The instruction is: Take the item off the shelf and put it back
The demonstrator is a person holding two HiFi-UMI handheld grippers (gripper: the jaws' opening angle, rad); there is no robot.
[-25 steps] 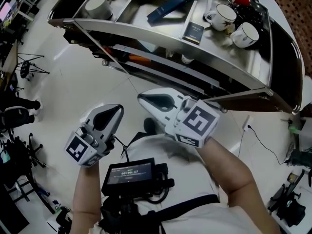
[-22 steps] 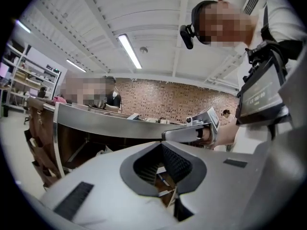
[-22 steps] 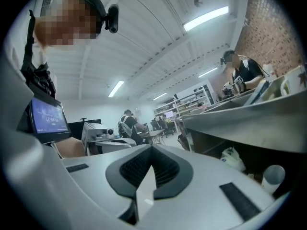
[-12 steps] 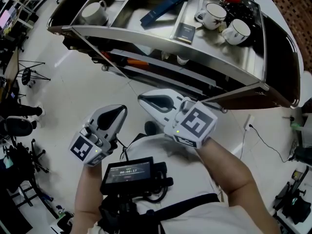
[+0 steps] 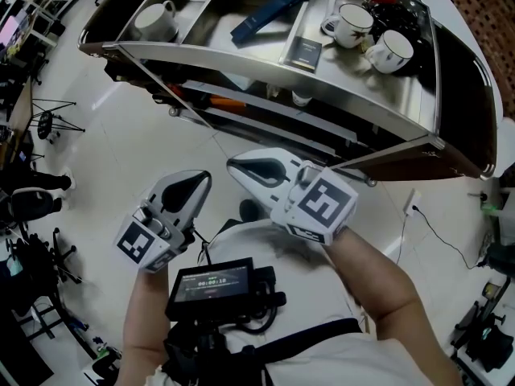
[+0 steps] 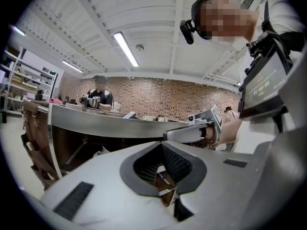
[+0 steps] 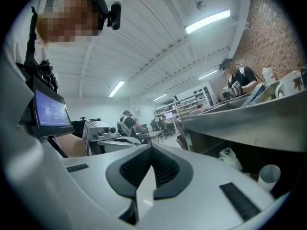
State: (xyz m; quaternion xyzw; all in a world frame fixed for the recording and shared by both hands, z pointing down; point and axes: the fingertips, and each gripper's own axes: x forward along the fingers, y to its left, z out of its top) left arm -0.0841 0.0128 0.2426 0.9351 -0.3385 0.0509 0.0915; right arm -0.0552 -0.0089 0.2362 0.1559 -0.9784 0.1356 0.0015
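Stands facing a steel shelf (image 5: 241, 61), both bare forearms bent and both hands out ahead of the body over a pale floor. Holds the left gripper (image 5: 191, 187) low and to the left, aimed at the shelf's front edge and tipped a touch downward, marker cube nearest the body. Carries the right gripper (image 5: 235, 164) a little nearer the shelf and about level, wrist cocked inward so that the nose slants toward the left end of the front edge. Has both pairs of jaws pressed together, with only the dark ribbed notch behind the tips left open and nothing caught between them in either gripper view. Reaches nothing yet: both grippers apart from the front edge, neither touching the shelf nor anything on it.

Leaves everything lying on the top level. In the left compartment, a white mug (image 5: 154, 18) near the back. In the middle compartment, a long blue box (image 5: 269, 12) lying slantwise. Toward the right, a small dark packet (image 5: 304, 53) close to the front edge, flat on the steel. Behind it, two more white mugs (image 5: 352, 24) (image 5: 392, 52) side by side near the right corner. On the level below, a white cup (image 5: 301, 98) and something orange (image 5: 226, 102), both partly hidden by the rim. Cannot tell which of these is the item meant.
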